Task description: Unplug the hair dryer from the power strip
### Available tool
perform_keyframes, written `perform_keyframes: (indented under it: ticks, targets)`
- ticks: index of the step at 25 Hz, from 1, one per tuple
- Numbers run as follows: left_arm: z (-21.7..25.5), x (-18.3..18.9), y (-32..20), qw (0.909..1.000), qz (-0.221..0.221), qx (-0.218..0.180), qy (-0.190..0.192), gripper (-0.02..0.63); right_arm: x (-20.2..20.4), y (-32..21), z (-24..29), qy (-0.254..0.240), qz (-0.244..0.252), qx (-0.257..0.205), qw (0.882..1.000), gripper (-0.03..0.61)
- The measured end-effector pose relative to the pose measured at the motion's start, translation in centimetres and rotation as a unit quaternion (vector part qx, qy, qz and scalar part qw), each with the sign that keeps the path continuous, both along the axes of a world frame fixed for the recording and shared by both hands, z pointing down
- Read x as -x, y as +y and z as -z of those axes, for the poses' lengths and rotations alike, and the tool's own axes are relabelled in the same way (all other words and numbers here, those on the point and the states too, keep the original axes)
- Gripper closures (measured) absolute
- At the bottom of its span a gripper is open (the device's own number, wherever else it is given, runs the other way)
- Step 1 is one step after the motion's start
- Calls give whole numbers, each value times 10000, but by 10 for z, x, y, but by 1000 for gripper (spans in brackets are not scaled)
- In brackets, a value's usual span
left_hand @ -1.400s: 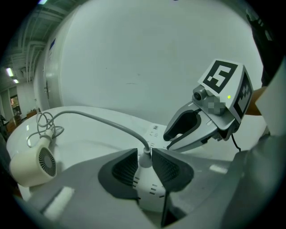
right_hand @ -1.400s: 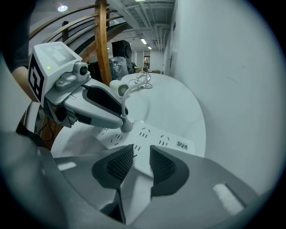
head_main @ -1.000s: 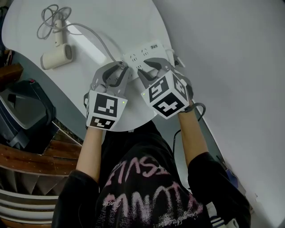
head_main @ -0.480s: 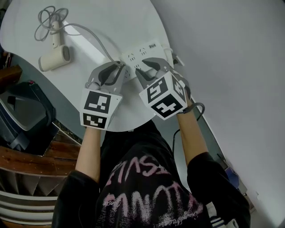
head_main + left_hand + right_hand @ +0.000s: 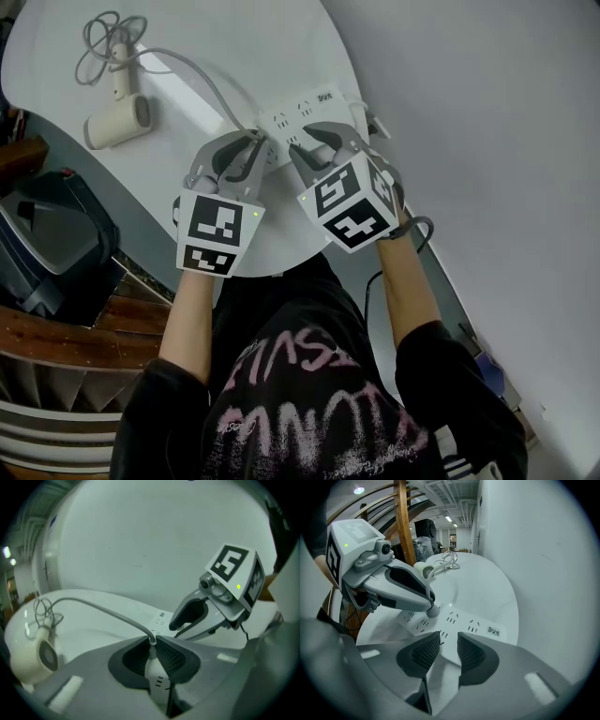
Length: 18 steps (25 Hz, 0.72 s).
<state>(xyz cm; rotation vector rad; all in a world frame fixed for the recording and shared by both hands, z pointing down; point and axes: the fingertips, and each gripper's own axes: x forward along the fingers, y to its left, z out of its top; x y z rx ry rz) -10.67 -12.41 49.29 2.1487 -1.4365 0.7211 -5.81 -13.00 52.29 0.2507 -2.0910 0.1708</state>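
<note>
At the power strip (image 5: pixel 305 108), left gripper (image 5: pixel 260 142) jaws pinch the plug (image 5: pixel 157 679); right gripper (image 5: pixel 449 638) jaws gape alongside.

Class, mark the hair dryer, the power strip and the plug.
hair dryer (image 5: pixel 119 123): head view, on its barrel.
power strip (image 5: pixel 461 620): right gripper view, on its socket face.
plug (image 5: pixel 156 677): left gripper view, on its white body.

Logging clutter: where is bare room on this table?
Free: the white round table beyond the grey cord, and between the cream hair dryer and left hand-held gripper. Crowded: the white power strip, with the right hand-held gripper beside the left.
</note>
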Motion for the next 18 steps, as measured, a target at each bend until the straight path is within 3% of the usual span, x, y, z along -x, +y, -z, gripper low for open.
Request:
perform_keyframes:
  ticks: [2,3,6,7,11,15,16,18]
  targets:
    - [2,-5,3,9974,-399,-117,-592,558,0,0,1,27,3,-14,10000,446]
    - [2,-6,3,9967,-446,-135,-661,558,0,0,1,40,-3,-24,10000,446]
    - [0,1,-1,10000,8,-17,-10,558,1,0,0,-71,-92,-3,9999,446]
    - [1,2,-1,10000,44,4,20,558,1,1,0,-100,-118,6,9999,446]
    - [4,-6,3,9953,-564,-114,-780,558,0,1,2,64,-60,-30,10000,443]
    - [2,4,0,9998,104,35,138,560,2,2,0,53,-118,52,9999,446]
    - [3,4,-1,9999,88,22,76,560,1,2,0,79,-120,73,9999,446]
    - [4,-2,1,9980,-336,-74,-523,560,1,1,1,151,-81,79,9998,446]
